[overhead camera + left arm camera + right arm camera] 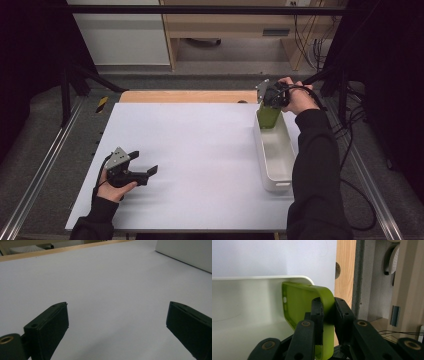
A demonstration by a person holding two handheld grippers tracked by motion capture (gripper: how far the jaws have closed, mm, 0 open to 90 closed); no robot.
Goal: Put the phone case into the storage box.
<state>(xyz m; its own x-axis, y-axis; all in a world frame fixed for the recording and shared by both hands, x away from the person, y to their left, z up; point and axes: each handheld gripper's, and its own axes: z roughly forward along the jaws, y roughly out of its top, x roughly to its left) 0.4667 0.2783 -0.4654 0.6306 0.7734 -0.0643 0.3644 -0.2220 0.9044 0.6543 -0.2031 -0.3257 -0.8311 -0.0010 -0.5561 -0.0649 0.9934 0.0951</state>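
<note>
Green and flexible, the phone case [268,116] hangs in our right claw [270,102], whose jaws are clamped on one edge of it; in the right gripper view the case [312,302] sits pinched between the two black fingers [318,315], its open side turned toward the white tray [249,315]. We hold it at the far end of the tray [287,177], its lower end down inside the rim. That tray lies along the right side of the white surface [190,150], near the wooden strip [190,96] at the back edge. Our left claw [142,165] rests well apart from all this, low over the near left part of the surface, jaws spread wide with nothing between them.
</note>
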